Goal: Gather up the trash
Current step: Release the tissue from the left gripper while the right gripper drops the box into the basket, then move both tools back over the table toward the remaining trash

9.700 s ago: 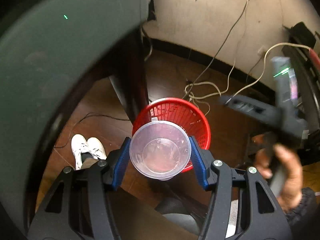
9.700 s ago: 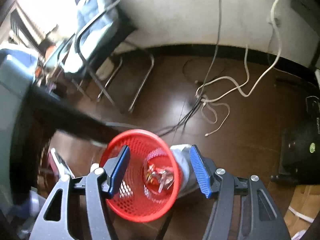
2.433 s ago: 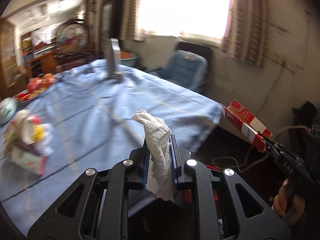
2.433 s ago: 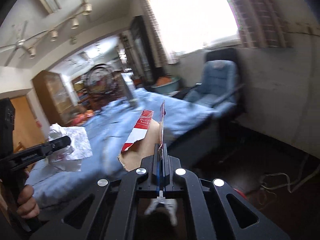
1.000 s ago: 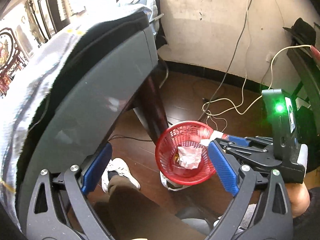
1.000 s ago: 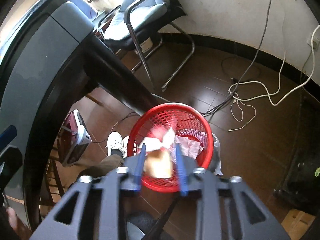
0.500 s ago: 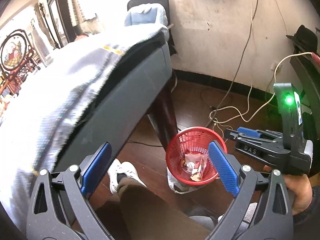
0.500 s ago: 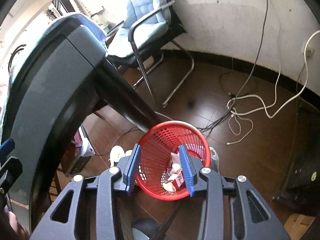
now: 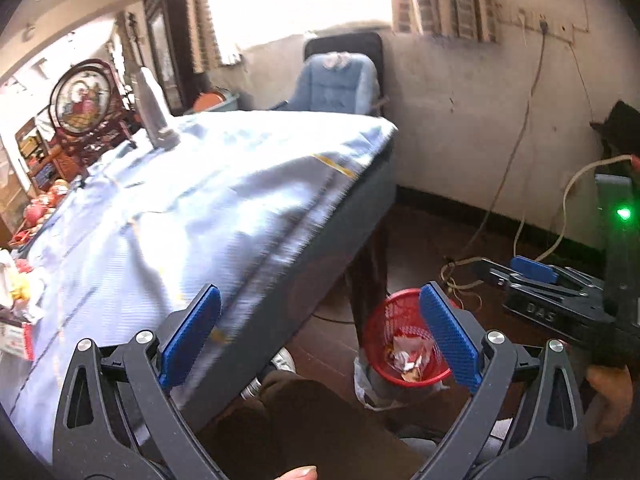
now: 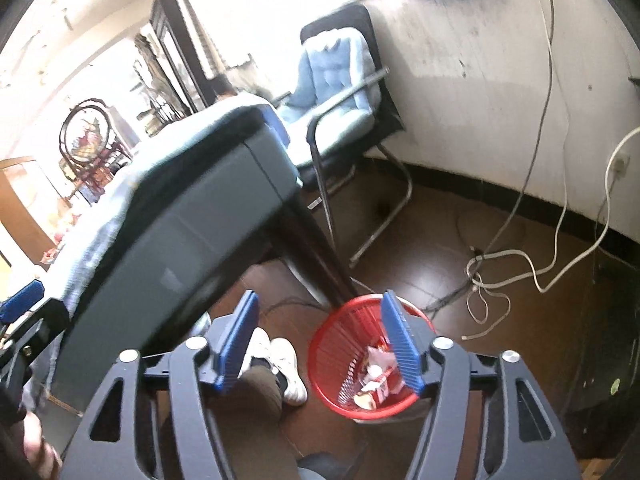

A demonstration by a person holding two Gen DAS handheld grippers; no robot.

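Beside the blue-clothed table (image 9: 208,200), trash sits in the red mesh plastic basket (image 10: 340,354), so with my left gripper (image 9: 320,334) and right gripper (image 10: 318,344), its jaws just opening, both wide and empty, I should clear the edge before seeking more.

A large table draped in a pale blue cloth (image 9: 192,208) fills the left of the room, its dark leg (image 10: 316,256) standing on a glossy dark brown wooden floor (image 10: 432,256). Behind it, a black metal-framed chair with a light blue padded cushion (image 10: 340,92) stands against a stained whitish plaster wall (image 9: 460,128) edged by a black skirting board (image 10: 480,192). Pale cables (image 10: 532,272) trail across the floor. Bright daylight pours through a window (image 9: 296,0). A round framed picture on a dark carved stand (image 9: 82,98) stands far left.
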